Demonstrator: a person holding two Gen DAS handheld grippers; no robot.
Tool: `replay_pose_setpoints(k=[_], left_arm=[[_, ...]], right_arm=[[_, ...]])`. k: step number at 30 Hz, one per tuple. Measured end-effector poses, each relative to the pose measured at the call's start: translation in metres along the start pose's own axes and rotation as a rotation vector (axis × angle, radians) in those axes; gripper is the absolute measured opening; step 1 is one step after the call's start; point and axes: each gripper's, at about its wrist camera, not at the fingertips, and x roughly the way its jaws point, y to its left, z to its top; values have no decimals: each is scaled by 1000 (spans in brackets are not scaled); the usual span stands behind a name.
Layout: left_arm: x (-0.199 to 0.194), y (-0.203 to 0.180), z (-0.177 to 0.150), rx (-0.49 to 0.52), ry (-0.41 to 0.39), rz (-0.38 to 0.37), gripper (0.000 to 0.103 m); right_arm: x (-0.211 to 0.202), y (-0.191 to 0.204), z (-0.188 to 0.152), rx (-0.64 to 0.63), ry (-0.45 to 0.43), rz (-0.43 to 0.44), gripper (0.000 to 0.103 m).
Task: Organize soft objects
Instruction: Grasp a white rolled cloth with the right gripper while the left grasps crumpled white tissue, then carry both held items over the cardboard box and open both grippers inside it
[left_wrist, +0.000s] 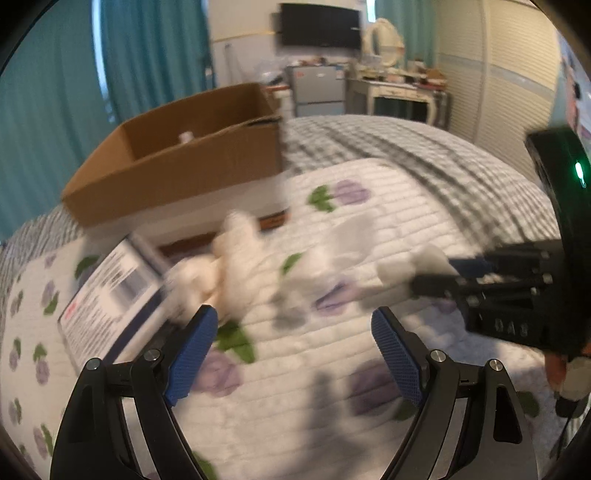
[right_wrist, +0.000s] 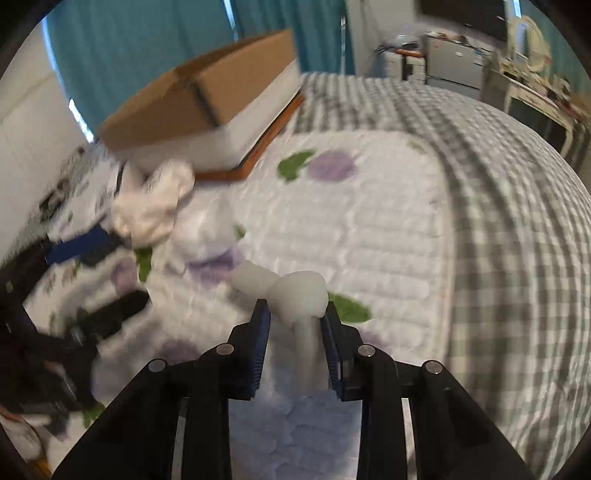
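White soft piece (right_wrist: 301, 295) sits pinched in the right tongs (right_wrist: 295, 321), lifted just above the quilted floral bedspread (right_wrist: 369, 229). Left tongs (left_wrist: 293, 325) spread wide, holding nothing, low over the same bedspread. Beyond them a crumpled white cloth (left_wrist: 229, 266) lies loose beside a printed flat box (left_wrist: 110, 280). Farther back, an open cardboard box (left_wrist: 192, 155) holds something small and white, too blurred to name. Task looks early: most pieces not yet boxed.
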Motion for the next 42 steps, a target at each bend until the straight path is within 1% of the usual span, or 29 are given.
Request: replay_pose_setpoints(k=[3, 5, 6, 7, 8, 10, 13, 15, 16, 19, 21, 23, 26, 29, 36, 37, 42], left_arm=[[3, -16, 12, 44, -33, -28, 85], [14, -22, 19, 64, -42, -37, 85], [22, -23, 21, 72, -35, -30, 80], [34, -23, 24, 80, -11, -25, 68], [42, -22, 25, 85, 5, -12, 61], [59, -18, 27, 95, 34, 12, 61], [72, -15, 25, 112, 49, 19, 61], [79, -16, 21, 135, 81, 17, 43], [81, -16, 19, 143, 100, 19, 40], [73, -19, 19, 148, 77, 8, 34], [63, -20, 20, 153, 68, -5, 34], [46, -20, 23, 154, 43, -9, 34], [14, -16, 30, 135, 4, -30, 34], [-20, -7, 40, 110, -25, -60, 34], [-102, 22, 65, 60, -119, -97, 34], [-116, 29, 69, 52, -136, -96, 34], [-153, 55, 81, 48, -186, -53, 34]], right_arm=[[-12, -10, 7, 30, -32, -22, 28], [-18, -18, 9, 54, -50, -22, 28], [-20, -21, 9, 63, -55, -20, 28], [-21, -23, 9, 71, -58, -18, 28], [-21, -25, 10, 76, -59, -16, 28], [-22, -30, 11, 80, -58, -21, 28], [-23, -33, 12, 86, -67, -12, 28], [-24, -32, 14, 90, -72, -3, 28], [-24, -30, 15, 87, -74, 1, 28], [-27, -24, 16, 74, -76, -1, 28], [-32, -19, 17, 72, -80, 2, 28], [-39, -13, 18, 64, -80, -8, 28], [-58, -5, 22, 70, -99, -21, 28], [-86, 9, 27, 80, -126, -37, 28], [-153, 57, 41, 36, -182, -94, 28], [-162, 64, 43, 31, -191, -96, 28], [-196, 96, 50, -3, -227, -109, 28]])
